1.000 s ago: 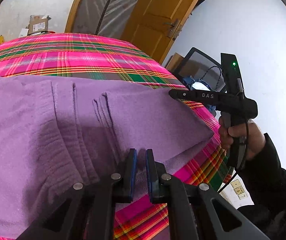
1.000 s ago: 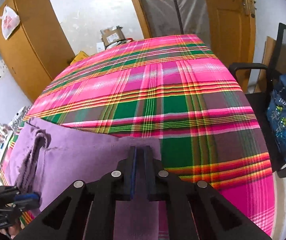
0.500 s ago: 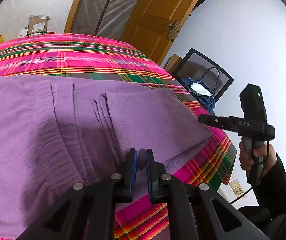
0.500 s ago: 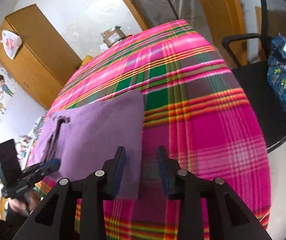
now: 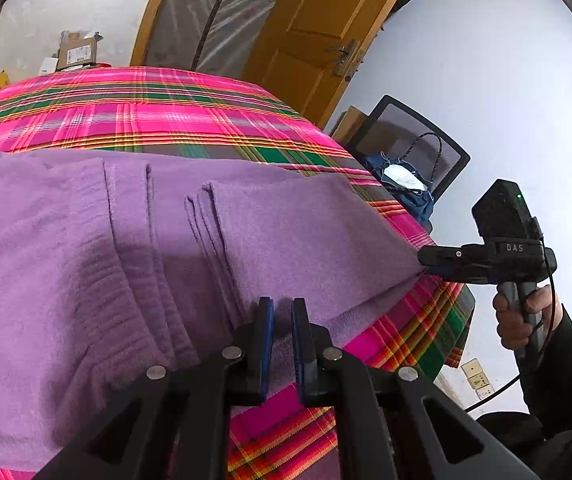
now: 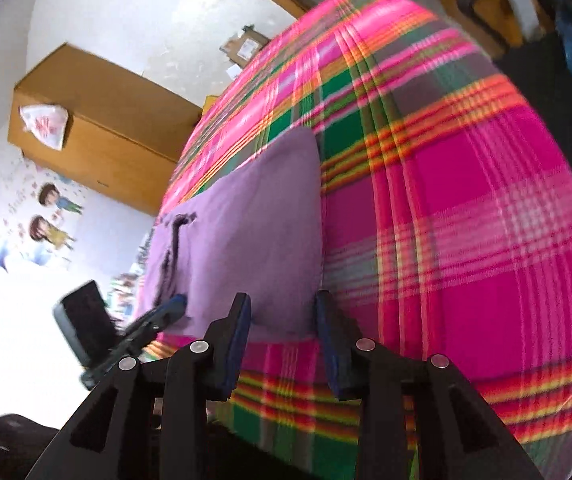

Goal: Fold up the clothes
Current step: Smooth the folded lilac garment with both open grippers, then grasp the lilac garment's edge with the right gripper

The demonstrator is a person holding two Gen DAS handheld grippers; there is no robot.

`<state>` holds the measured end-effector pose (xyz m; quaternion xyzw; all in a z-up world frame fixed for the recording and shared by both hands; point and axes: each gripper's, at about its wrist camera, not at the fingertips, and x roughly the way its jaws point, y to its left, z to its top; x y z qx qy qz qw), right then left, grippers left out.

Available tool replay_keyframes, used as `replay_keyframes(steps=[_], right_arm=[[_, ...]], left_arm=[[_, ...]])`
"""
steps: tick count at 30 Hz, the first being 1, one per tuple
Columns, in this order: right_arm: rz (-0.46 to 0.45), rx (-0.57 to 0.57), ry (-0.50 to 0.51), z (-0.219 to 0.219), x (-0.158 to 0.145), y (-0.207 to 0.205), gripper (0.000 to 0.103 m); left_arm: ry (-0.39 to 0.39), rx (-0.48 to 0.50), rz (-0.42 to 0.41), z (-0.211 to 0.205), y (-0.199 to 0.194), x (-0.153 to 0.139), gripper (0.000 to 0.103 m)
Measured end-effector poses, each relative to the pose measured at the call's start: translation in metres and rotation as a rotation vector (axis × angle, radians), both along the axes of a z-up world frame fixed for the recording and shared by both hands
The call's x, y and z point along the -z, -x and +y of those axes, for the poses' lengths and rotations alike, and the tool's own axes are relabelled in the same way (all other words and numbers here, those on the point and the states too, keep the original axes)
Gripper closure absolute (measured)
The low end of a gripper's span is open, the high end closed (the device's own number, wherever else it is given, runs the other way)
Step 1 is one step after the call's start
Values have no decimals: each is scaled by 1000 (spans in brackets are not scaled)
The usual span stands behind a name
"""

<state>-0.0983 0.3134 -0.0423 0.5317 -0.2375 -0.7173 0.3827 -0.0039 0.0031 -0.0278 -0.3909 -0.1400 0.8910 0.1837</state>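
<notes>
The left claw is pinching the purple garment's near edge, anchoring it; the right claw is spreading wide around its corner on the table.

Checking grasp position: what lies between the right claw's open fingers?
The near corner of the purple garment, over the plaid cloth, in the right wrist view.

The left wrist view sits low and close over the sweater, facing across the table to the door; the right wrist view looks from the table's near edge, tilted; both share sweater and table
</notes>
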Motion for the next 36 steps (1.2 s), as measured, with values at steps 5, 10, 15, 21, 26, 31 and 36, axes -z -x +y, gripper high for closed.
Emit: replay_keyframes(steps=[5, 10, 15, 21, 26, 31, 36], right_arm=[[-10, 0, 10, -7, 0, 5, 68], [-4, 14, 20, -14, -1, 10, 68], [8, 18, 16, -17, 0, 10, 68], [22, 20, 8, -20, 0, 10, 70], [35, 22, 3, -23, 1, 9, 71], [53, 32, 58, -17, 0, 6, 83], [27, 41, 49, -16, 8, 7, 84]], left_arm=[[-5, 2, 0, -3, 0, 1, 94], [-5, 2, 0, -2, 0, 1, 94], [-3, 2, -1, -1, -1, 0, 94], [0, 0, -2, 0, 0, 0, 94], [5, -4, -4, 1, 0, -1, 94], [9, -7, -6, 1, -1, -1, 94], [9, -8, -6, 1, -1, -1, 94]])
